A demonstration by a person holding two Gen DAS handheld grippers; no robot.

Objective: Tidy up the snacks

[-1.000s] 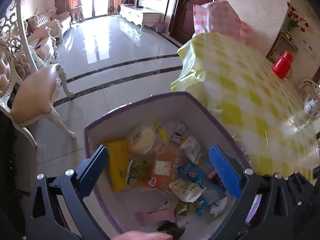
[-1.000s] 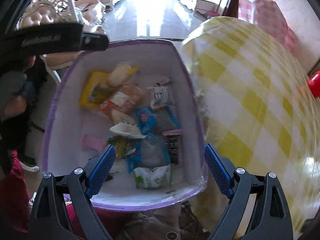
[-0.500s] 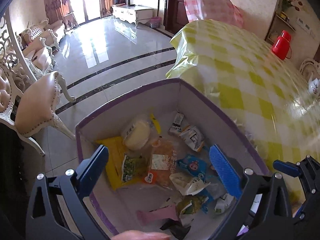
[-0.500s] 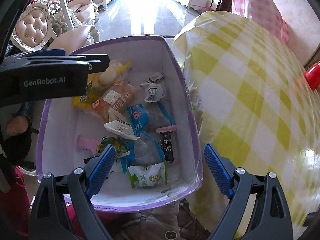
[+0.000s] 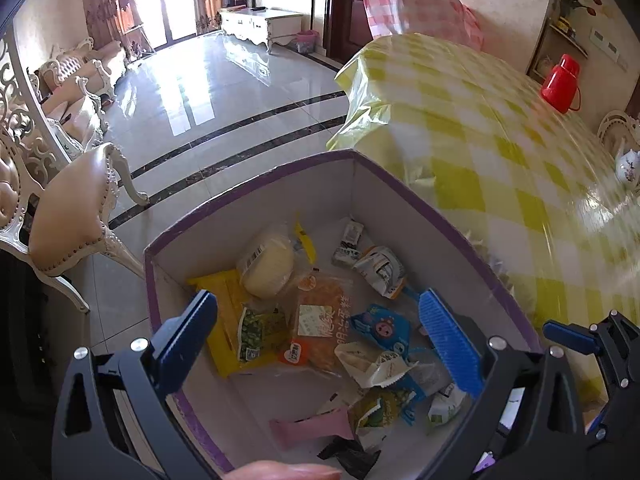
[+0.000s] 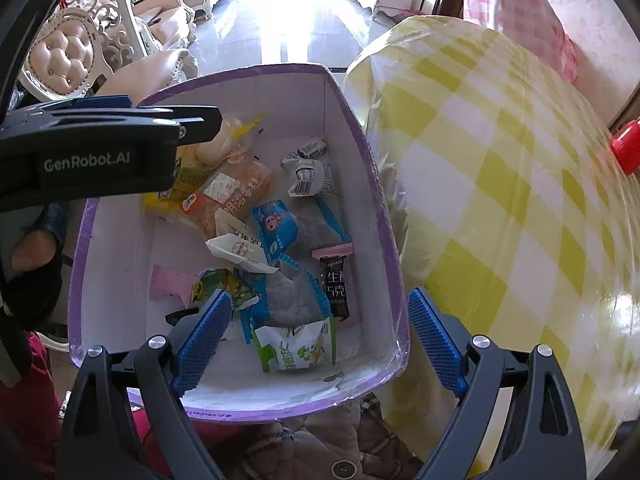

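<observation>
Both grippers hang over the purple-rimmed box (image 6: 362,148), which sits just beside the table with the yellow checked cloth (image 6: 500,184). The left gripper (image 5: 320,328) has its jaws wide apart with nothing between them, and the right gripper (image 6: 316,340) is the same — spread and empty. All the snacks in view lie loose in the bottom of the box: a pale bun in clear wrap (image 5: 270,262), an orange cake packet (image 5: 322,320), a blue packet with a cartoon face (image 6: 276,226), a dark chocolate bar with pink ends (image 6: 336,284) and a green-and-white pouch (image 6: 298,348) at the near wall, several of them overlapping. No snack shows on the tablecloth (only a red flask (image 5: 562,84) at its far side). That fits either snacks gathered into the box, or a jumble waiting to be sorted out — the pictures do not settle which. Any pick here would want one jaw slid under a packet edge, since they lie flat and tangled
</observation>
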